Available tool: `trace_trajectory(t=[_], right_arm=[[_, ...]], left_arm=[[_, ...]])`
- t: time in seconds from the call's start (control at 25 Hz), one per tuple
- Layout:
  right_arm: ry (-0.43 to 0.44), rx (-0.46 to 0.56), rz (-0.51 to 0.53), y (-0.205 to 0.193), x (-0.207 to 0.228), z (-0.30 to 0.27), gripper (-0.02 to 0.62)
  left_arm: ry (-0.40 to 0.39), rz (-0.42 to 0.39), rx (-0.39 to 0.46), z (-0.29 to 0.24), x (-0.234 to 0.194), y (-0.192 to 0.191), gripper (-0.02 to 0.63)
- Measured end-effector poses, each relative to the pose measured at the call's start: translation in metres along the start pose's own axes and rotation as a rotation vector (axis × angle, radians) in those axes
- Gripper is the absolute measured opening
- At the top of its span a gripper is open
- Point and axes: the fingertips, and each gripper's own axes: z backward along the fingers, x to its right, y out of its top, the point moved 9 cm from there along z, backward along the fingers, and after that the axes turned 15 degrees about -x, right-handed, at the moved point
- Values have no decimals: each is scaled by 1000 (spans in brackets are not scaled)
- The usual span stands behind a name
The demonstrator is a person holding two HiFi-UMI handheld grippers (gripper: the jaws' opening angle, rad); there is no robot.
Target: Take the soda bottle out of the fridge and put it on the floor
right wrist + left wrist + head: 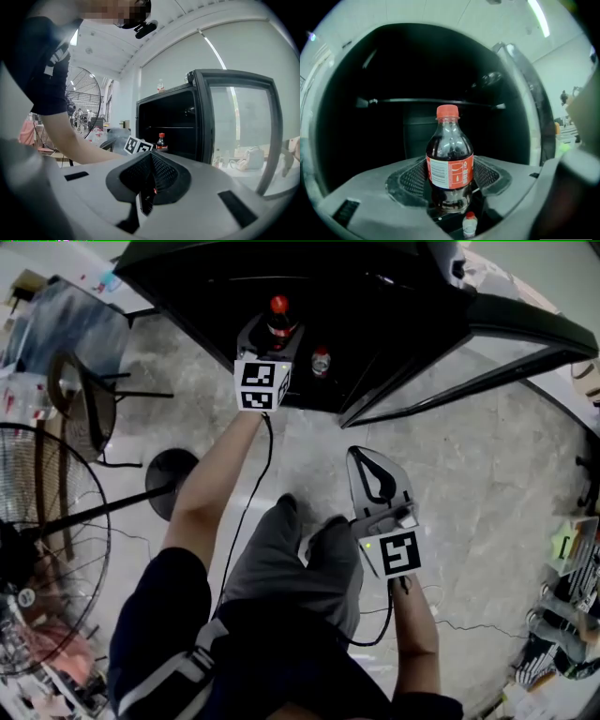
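Left gripper [450,180], on my outstretched left arm, has its two mesh-padded jaws closed against the sides of the bottle [450,161], gripping it low on the body. From the head view I see this gripper [278,331] reaching into the open front of the fridge [394,296], with its marker cube [262,383] facing up at me. My right gripper [150,161] is empty, its jaws pressed together with nothing between them; in the head view it [362,458] hangs lower, over the grey floor [469,484] just ahead of my knees and well apart from the fridge. The bottle stands upright, with a red cap, a red label and dark drink inside. I cannot tell whether its base rests on anything. Just beyond and below it is a small bottle [469,225], also red-capped, which the head view shows inside the fridge [321,361], a little to the right of the left gripper. Farther in, the fridge is black and dark, crossed by a thin shelf [431,101]. Its glass door [487,362] stands swung open to the right. A large fan [47,540] stands off to my left.
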Motion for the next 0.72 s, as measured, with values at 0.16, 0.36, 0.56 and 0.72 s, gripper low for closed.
trace_trajectory(t=[0.16,0.36,0.56,0.72], right_arm=[[4,-11,-2,-11,0,3,17],[20,-34,-9,-31,3,5,17],[30,-44,-15,-58,11,1,17],[36,-63,-6,-85,15,-11,17]], left_arm=[[-38,-29,25,33,14,-3,305],[-89,-41,35,66,30,-25,305],[-108,-32,13,88,38,-66,305],[-117,-31,-1,93,39,-108,305]])
